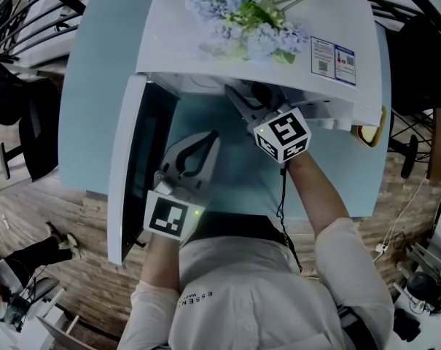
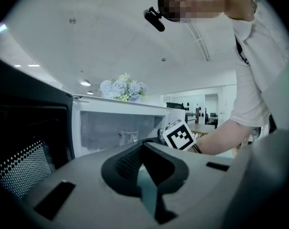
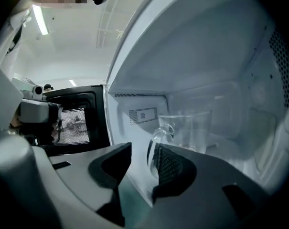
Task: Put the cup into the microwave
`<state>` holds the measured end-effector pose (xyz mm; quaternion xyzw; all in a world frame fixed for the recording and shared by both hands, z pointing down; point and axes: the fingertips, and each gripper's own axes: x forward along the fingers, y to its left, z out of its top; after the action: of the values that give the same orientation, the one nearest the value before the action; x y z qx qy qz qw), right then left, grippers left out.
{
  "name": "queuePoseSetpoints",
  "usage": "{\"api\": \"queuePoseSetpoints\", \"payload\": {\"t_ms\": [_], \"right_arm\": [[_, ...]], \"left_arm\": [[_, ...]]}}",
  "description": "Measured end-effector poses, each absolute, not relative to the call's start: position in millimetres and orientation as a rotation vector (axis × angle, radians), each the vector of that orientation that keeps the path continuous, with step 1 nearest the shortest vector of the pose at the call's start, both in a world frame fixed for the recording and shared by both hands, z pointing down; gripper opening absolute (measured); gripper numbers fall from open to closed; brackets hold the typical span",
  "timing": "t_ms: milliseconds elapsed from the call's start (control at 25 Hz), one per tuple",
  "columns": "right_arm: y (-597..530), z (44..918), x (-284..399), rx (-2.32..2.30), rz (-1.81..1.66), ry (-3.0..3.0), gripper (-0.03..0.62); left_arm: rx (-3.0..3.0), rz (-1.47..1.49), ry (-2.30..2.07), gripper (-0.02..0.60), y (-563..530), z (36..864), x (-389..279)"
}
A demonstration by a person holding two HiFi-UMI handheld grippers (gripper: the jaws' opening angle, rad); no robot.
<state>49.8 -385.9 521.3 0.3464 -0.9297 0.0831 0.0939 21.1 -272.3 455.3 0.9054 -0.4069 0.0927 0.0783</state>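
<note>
At the left the microwave door point(image 1: 129, 168) stands swung wide. Beside it our left tool point(image 1: 208, 141) hangs over the pale blue bench point(image 1: 96, 86), jaws together on nothing. Our right tool point(image 3: 139, 152) is the nearer one, at the oven mouth with jaws apart and pads pressing nothing. The glass cup point(image 3: 194, 125) stands upright inside the microwave point(image 1: 169, 39), just ahead and slightly right, its handle towards us, close by the right-hand jaw. We judge a straight pull back clears it. Flowers point(image 1: 243, 17) lie on top, and a wood floor point(image 1: 45, 211) surrounds the bench.
</note>
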Motion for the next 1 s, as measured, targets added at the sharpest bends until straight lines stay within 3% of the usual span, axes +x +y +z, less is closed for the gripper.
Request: {"api": "queuePoseSetpoints", "payload": {"t_ms": [200,800,1000], "right_arm": [[-383,515,55,1.09,0.26,-2.756,0.178],[-323,473,98,1.238,0.282,-2.708,0.176],[-294,440,112,1.281,0.274,-2.733,0.123]], "left_arm": [[2.722,0.266,-1.222,0.002,-268,450,20],[2.777,0.21,-1.2,0.002,-234,413,38],[2.817,0.207,-1.2,0.002,-224,393,44]]}}
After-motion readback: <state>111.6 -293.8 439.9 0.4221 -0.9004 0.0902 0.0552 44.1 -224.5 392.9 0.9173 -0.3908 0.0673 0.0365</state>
